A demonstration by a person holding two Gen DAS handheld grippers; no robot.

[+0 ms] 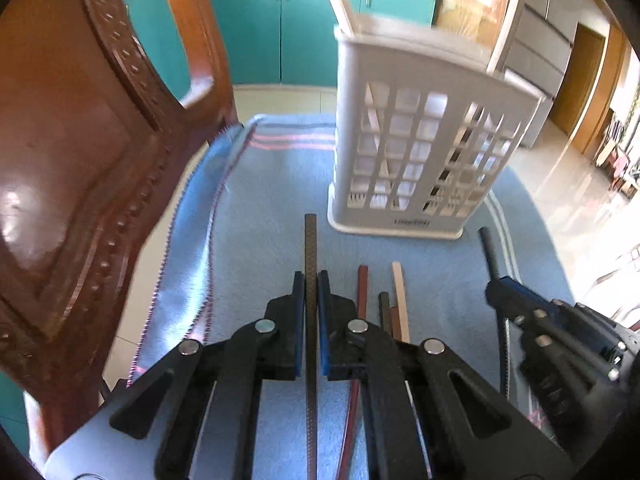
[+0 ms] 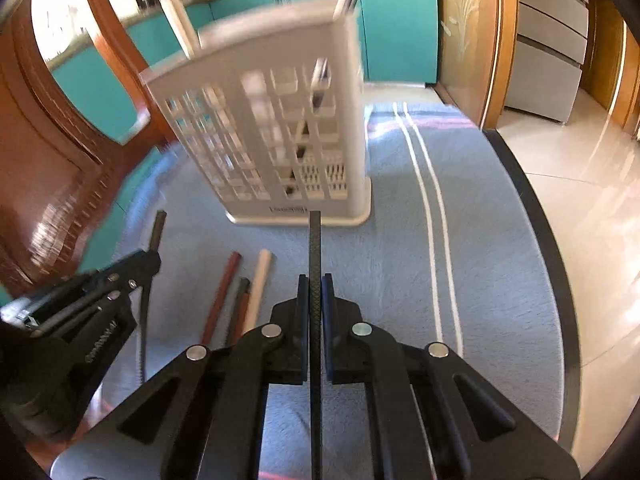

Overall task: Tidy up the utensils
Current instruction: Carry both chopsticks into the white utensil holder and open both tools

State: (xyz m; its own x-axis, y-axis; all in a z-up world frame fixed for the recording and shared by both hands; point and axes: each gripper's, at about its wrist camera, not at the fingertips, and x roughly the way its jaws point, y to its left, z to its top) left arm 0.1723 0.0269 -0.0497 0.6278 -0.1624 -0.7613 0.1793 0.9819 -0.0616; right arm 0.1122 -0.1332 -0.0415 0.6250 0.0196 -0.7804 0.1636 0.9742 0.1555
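A white slotted utensil holder (image 1: pixel 420 152) stands on the blue cloth, also in the right wrist view (image 2: pixel 280 140), with a pale stick and a metal handle poking out of its top. My left gripper (image 1: pixel 311 280) is shut on a black textured chopstick (image 1: pixel 310 248). My right gripper (image 2: pixel 315 284) is shut on another black chopstick (image 2: pixel 315 240); it shows at the right of the left wrist view (image 1: pixel 496 288). Loose chopsticks, red-brown (image 2: pixel 224 292), grey and cream (image 2: pixel 258 284), lie on the cloth between the grippers.
A carved wooden chair back (image 1: pixel 80 160) stands close on the left. The blue cloth (image 2: pixel 400 240) covers a round table with a dark rim (image 2: pixel 560 280). Teal cabinets (image 1: pixel 280 24) and tiled floor lie beyond.
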